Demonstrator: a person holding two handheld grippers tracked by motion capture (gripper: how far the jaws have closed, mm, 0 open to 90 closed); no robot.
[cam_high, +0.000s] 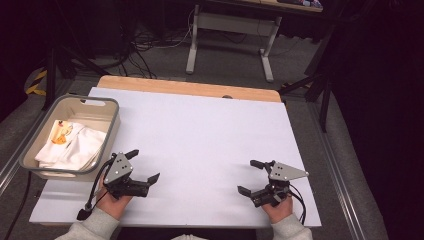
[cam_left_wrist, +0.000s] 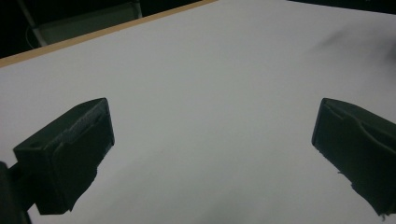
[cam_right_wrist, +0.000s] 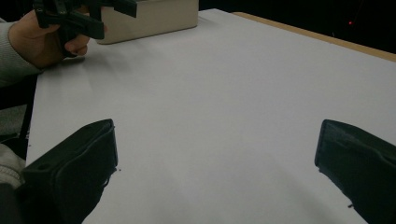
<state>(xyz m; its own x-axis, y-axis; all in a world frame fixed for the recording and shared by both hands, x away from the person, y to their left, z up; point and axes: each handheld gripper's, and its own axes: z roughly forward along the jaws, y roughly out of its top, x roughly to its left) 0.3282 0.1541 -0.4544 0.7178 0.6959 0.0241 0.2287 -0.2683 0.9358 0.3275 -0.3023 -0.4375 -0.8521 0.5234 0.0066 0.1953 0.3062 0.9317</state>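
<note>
My left gripper (cam_high: 143, 165) rests near the front left of the white tabletop (cam_high: 200, 125), just right of a grey basket (cam_high: 114, 111). Its jaws stand wide open, with bare white surface between them in the left gripper view (cam_left_wrist: 212, 135). At the front right my right gripper (cam_high: 249, 176) is open as well, with nothing between its jaws (cam_right_wrist: 215, 154). A folded white cloth (cam_high: 75, 145) with an orange print lies inside the basket. In the right gripper view the person's left hand and its gripper (cam_right_wrist: 70, 18) show at the top left, in front of the basket (cam_right_wrist: 149, 18).
A wooden strip (cam_high: 190, 88) runs along the table's far edge. Beyond it, on the floor, stand a white desk frame (cam_high: 230, 30) and tangled cables (cam_high: 145, 42). Dark stands flank the table on both sides.
</note>
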